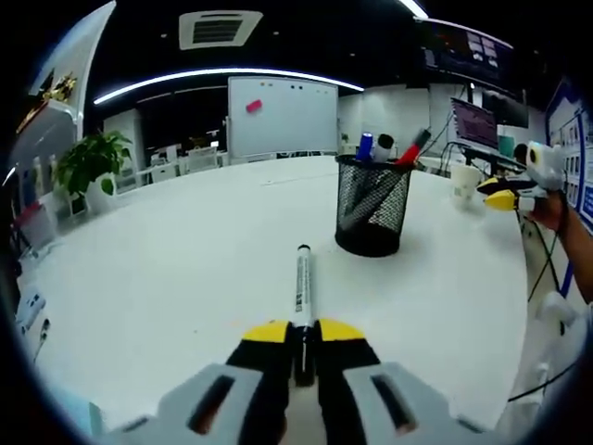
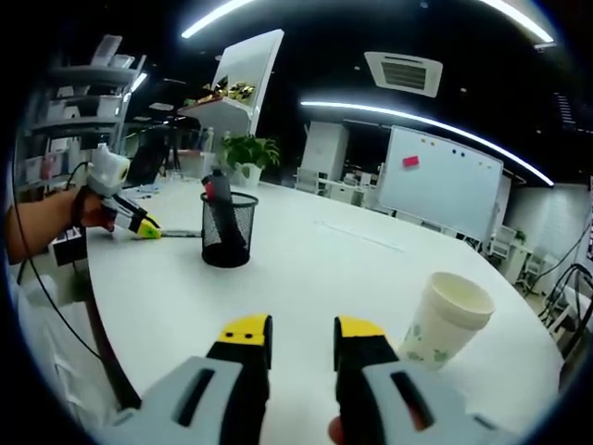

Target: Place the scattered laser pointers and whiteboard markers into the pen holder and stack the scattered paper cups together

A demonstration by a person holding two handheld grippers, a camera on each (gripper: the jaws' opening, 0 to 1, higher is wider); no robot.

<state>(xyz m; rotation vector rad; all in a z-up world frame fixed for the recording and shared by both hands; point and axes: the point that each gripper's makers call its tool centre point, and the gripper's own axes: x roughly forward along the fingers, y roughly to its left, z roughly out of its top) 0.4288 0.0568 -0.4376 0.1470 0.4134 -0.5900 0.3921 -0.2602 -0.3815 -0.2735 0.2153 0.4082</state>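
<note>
My left gripper (image 1: 303, 332) is shut on a whiteboard marker (image 1: 302, 278) with a pale barrel and dark ends, which points forward over the white table (image 1: 167, 278). Ahead and slightly right stands the black mesh pen holder (image 1: 372, 209) with several markers in it. In the right gripper view the left gripper (image 2: 139, 225) sits left of the pen holder (image 2: 227, 229), its marker (image 2: 182, 234) aimed at the holder. My right gripper (image 2: 302, 329) is open and holds nothing. A white paper cup (image 2: 445, 320) with a green print stands just right of it. The cup (image 1: 466, 183) also appears beside the right gripper (image 1: 505, 197).
A person's forearm (image 2: 37, 227) holds the left gripper. A whiteboard (image 1: 281, 113) and a potted plant (image 1: 91, 162) stand beyond the table's far side. Cables hang off the table edge (image 1: 547, 269) at the right. Shelves (image 2: 74, 120) rise at the left.
</note>
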